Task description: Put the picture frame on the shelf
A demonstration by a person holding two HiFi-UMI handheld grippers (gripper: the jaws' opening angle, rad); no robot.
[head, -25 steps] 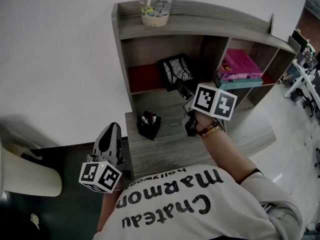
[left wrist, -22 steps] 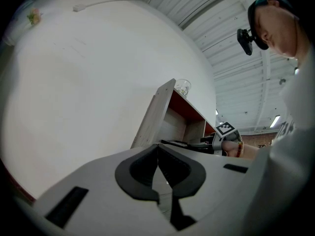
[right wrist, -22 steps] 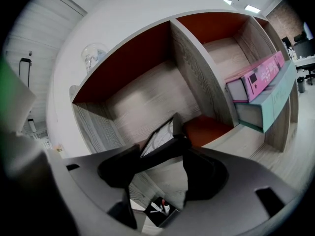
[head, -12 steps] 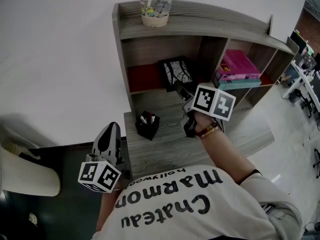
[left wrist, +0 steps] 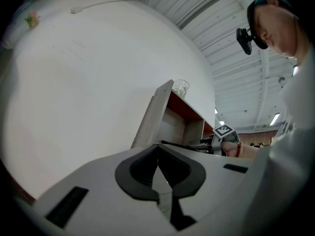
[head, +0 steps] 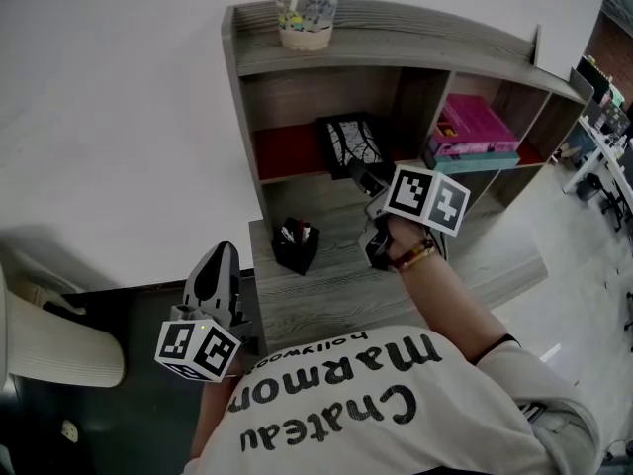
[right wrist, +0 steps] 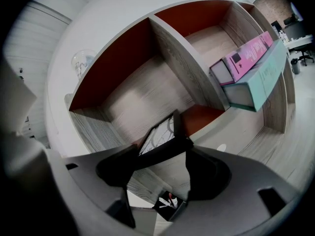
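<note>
The right claw [head: 358, 174] has just been opening and now stands wide; the picture frame [head: 348, 143] lies between its jaws, apparently free of the pads, and stands on the floor of the left compartment of the shelf [head: 396, 46], near the divider [head: 415, 102]; placement is judged done, with only withdrawal left. The left claw [head: 212, 277] is closed on nothing, beyond the left edge of the surface [head: 326, 300]; a pen holder [head: 295, 247] stands near that edge; a glass [head: 308, 8] occupies the shelf's top, boxes [head: 475, 132] its right compartment, against a white wall [head: 119, 117].
</note>
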